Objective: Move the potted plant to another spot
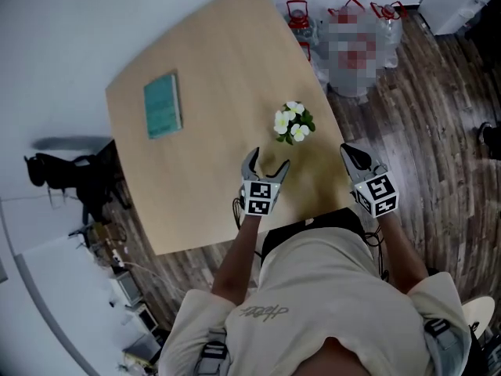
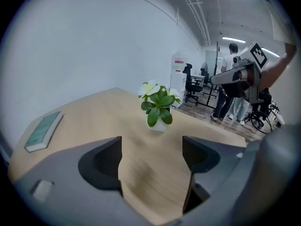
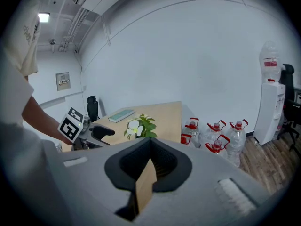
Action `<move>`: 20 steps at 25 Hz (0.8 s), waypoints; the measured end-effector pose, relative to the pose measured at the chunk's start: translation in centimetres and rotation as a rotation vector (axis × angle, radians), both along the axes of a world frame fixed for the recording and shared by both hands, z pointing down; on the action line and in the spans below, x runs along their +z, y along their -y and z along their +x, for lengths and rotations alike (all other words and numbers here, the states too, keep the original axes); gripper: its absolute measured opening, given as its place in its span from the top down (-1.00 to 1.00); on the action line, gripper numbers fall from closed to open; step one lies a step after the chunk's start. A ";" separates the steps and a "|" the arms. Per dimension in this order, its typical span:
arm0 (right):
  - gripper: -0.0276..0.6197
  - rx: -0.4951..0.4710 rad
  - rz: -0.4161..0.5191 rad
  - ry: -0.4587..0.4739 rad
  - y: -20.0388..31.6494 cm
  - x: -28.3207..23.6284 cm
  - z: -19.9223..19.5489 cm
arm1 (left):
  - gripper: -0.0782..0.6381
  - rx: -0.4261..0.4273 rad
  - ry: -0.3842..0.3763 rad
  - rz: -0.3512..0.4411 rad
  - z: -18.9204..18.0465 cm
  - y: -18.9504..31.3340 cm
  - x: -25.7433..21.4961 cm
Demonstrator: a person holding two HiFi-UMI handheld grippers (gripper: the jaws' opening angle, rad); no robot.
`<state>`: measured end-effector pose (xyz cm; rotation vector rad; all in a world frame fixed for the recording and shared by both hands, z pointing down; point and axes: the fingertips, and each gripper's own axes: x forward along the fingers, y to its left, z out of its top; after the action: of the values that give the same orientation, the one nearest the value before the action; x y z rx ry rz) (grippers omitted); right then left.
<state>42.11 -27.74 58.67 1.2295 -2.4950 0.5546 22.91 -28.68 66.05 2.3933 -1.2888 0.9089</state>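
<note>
Head view: places the potted plant upright on the table near its right edge, left gripper gaping and empty over its near edge, right gripper clenched on nothing beside that right edge; seems the approach step, calling next for straddling the plant with the left jaws and closing.

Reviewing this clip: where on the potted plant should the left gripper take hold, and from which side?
Probably the small pale pot, low down, under the leaves, which spread wider than it and would crush. The potted plant stands upright, so come in near level from the person's side, where the open left gripper faces it across bare table.
</note>
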 end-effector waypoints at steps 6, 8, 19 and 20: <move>0.91 -0.010 0.056 0.025 0.0 -3.0 -2.2 | -0.26 -0.106 -0.095 0.017 -1.8 -0.7 -3.4; 0.91 -0.019 0.074 0.023 0.0 -3.8 -3.2 | -0.20 -0.118 -0.110 0.037 -2.5 -1.0 -4.9; 0.91 -0.039 0.140 0.010 -2.5 -7.3 -7.7 | 0.41 -0.180 -0.262 0.217 -7.5 -5.1 -13.0; 0.91 -0.042 0.150 0.005 -2.6 -7.6 -8.1 | 0.47 -0.191 -0.275 0.237 -8.1 -5.4 -13.6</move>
<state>34.04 -25.13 51.07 1.2265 -2.6001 0.3657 14.82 -23.26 52.44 2.4053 -1.5494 0.3752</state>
